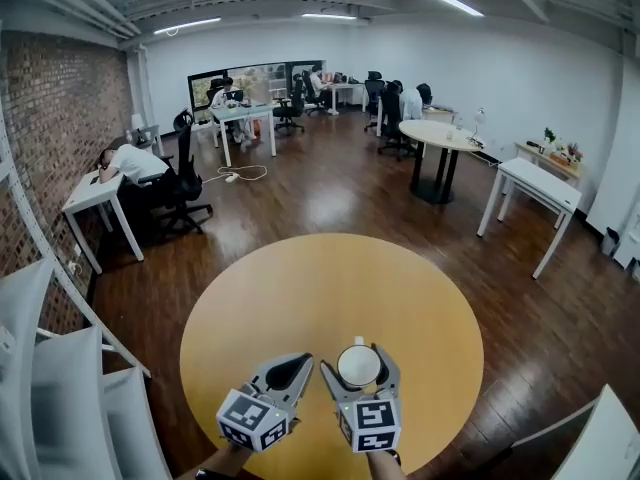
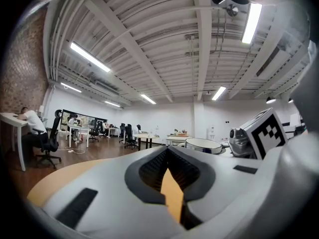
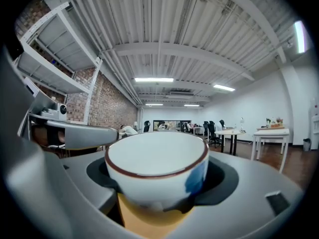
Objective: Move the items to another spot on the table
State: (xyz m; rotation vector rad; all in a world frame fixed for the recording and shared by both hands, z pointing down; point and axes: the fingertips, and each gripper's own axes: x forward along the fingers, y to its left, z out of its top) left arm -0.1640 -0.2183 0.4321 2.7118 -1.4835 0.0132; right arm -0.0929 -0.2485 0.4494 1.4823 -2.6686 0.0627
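Note:
A white cup (image 1: 358, 365) with a brown rim and a blue mark on its side sits between the jaws of my right gripper (image 1: 360, 354), which is shut on it over the near part of the round yellow table (image 1: 330, 278). In the right gripper view the cup (image 3: 157, 166) fills the space between the jaws, upright. My left gripper (image 1: 292, 370) is just to the left of it, shut, with nothing held. In the left gripper view its pads (image 2: 154, 171) meet at the tip, and the cup (image 2: 203, 144) shows to the right.
The table stands on a dark wood floor. A white shelf unit (image 1: 60, 388) and a brick wall (image 1: 60, 118) are close on the left. White desks (image 1: 535, 193), a round table (image 1: 440, 138), office chairs and seated people are farther back.

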